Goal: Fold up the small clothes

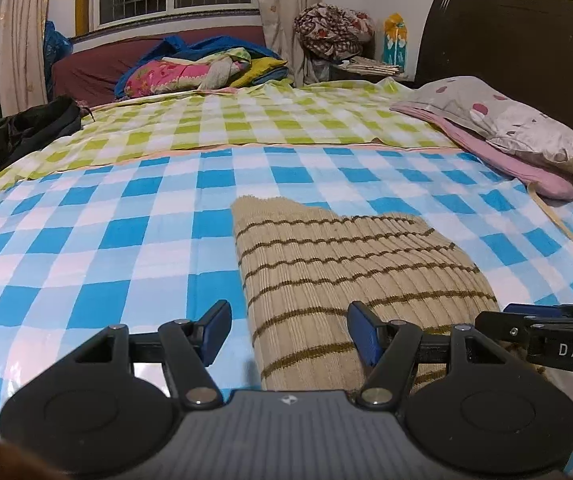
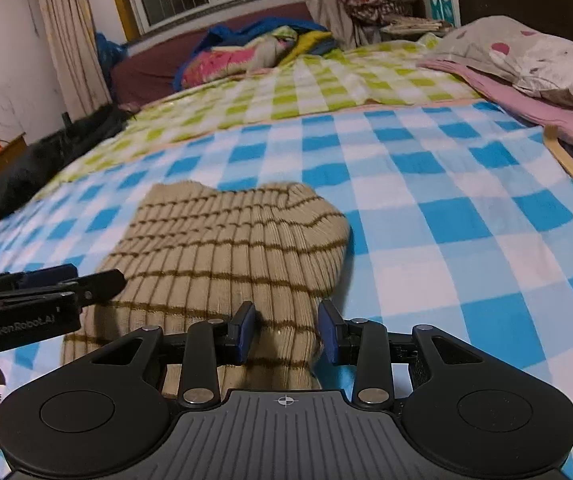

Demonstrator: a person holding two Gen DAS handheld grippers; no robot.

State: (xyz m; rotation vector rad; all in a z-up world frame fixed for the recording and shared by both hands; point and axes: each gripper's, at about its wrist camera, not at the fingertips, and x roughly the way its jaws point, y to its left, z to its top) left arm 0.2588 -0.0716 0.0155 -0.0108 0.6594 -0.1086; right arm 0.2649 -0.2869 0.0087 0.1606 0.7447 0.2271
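A beige ribbed knit garment with thin brown stripes (image 1: 338,264) lies folded on the blue-checked bed sheet (image 1: 86,240). My left gripper (image 1: 288,330) is open over the garment's near left edge, one finger above the sheet and the other above the knit. It also shows side-on at the left of the right wrist view, left gripper (image 2: 98,276). My right gripper (image 2: 286,330) is open over the garment (image 2: 230,248), whose near right part lies between its fingers. Its pads do not visibly press the knit. The right gripper (image 1: 498,314) enters the left wrist view from the right.
A green-checked sheet (image 1: 266,120) covers the bed's far half. A pillow on pink cloth (image 1: 526,128) lies at the right by the dark headboard. A pile of bedding (image 1: 202,68) sits under the window, and a black garment (image 1: 18,136) lies at the left edge.
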